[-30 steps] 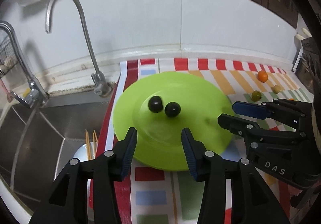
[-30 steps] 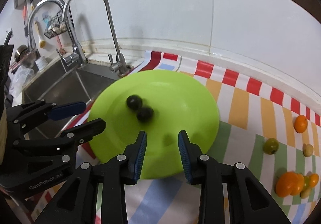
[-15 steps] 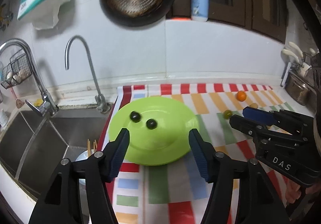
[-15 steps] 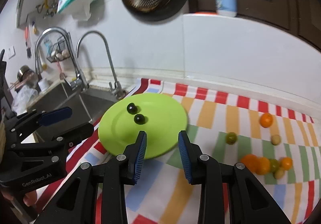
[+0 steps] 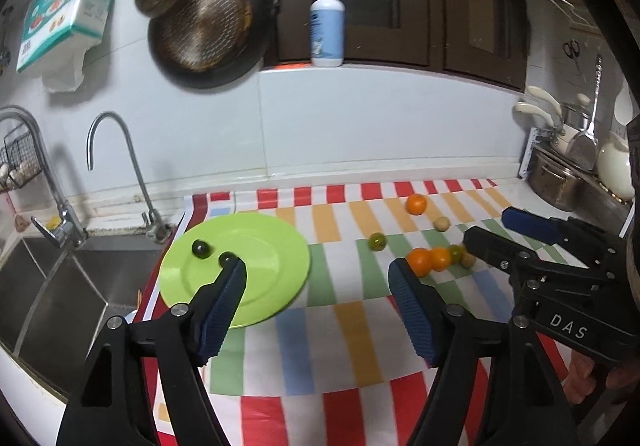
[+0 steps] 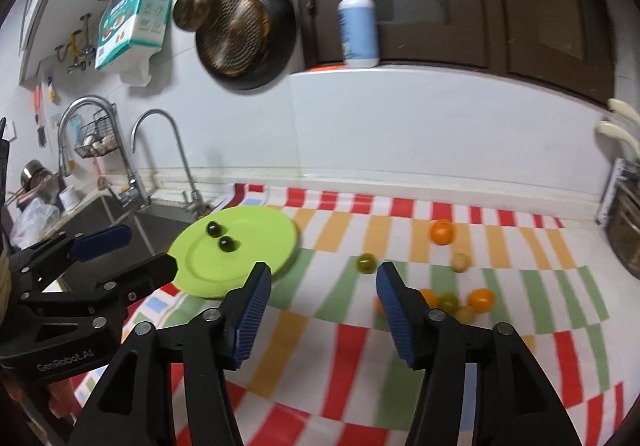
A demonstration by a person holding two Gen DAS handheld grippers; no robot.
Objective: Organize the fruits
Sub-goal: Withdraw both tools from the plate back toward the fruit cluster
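A lime green plate [image 5: 264,246] [image 6: 256,242] lies on the striped cloth beside the sink and holds two dark round fruits [image 5: 201,248] [image 6: 227,243]. Loose fruits lie to its right: an orange [image 5: 416,204] [image 6: 442,231], a green fruit [image 5: 377,241] [image 6: 365,263], a pale one [image 5: 441,223] [image 6: 460,261] and a cluster of orange and green ones [image 5: 434,259] [image 6: 464,300]. My left gripper [image 5: 318,306] is open and empty, above the cloth between plate and cluster. My right gripper [image 6: 322,310] is open and empty, also above the cloth.
A steel sink [image 5: 52,286] with two taps [image 5: 132,162] lies left of the cloth. Pots and utensils [image 5: 568,174] stand at the right edge. A pan [image 5: 208,30] hangs on the wall and a pump bottle [image 5: 327,32] stands on the ledge.
Both grippers have pulled up and back from the plate, so more of the counter shows. Both sets of fingers have spread wider. The two dark fruits stay on the plate.
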